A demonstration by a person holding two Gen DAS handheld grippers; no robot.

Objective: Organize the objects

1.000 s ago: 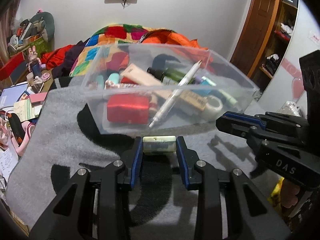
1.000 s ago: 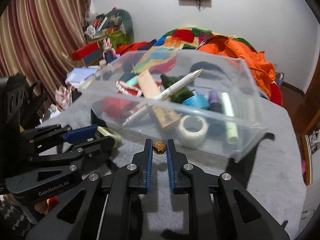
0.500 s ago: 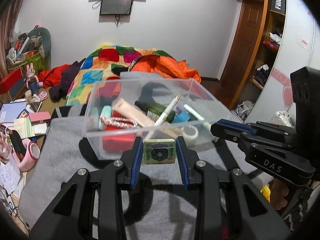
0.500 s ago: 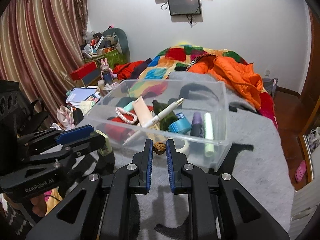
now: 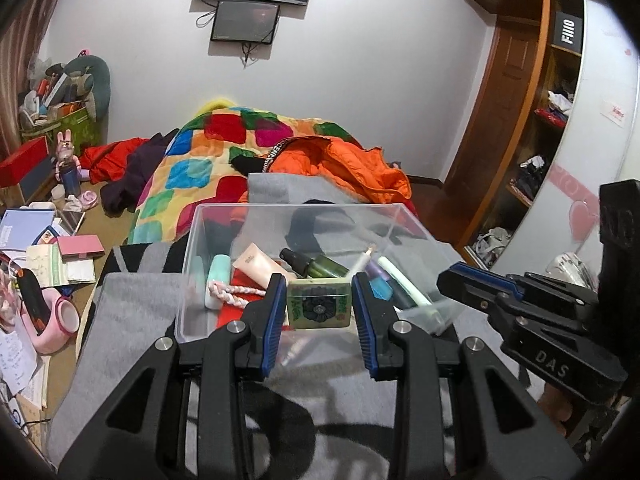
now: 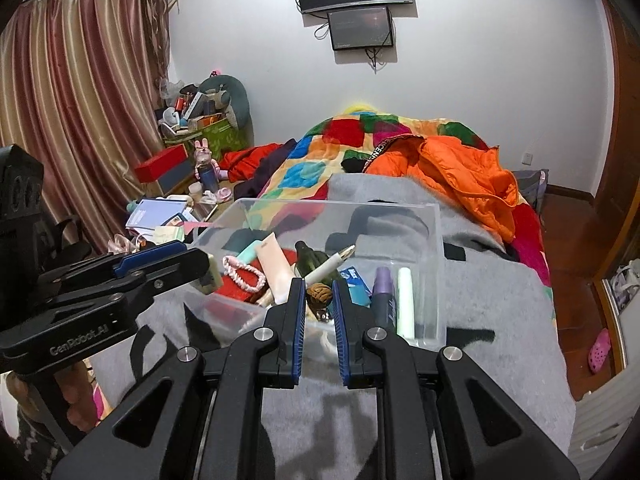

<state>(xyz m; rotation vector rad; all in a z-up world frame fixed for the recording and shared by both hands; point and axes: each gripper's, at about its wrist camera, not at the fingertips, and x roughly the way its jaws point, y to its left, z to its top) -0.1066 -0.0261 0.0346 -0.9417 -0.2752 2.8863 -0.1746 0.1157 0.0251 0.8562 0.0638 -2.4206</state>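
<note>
We see a pale green floral tin (image 5: 319, 305), square and flat, pinched in our left gripper (image 5: 319, 312), our right gripper (image 6: 319, 300) nipped narrow on a brown walnut (image 6: 319, 293), both above the clear bin (image 6: 438, 280)

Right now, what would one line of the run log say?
left tongs: shut on green tile | right tongs: shut on walnut | both over clear bin

**Grey blanket on the bed carries one clear bin**

A grey blanket (image 5: 132, 320) with black patterns covers the bed across the frame's lower half. A clear plastic bin (image 5: 192, 264) sits on it at centre. Behind, a patchwork quilt (image 5: 200, 160) and an orange jacket (image 5: 352, 168) lie at mid-frame.
</note>
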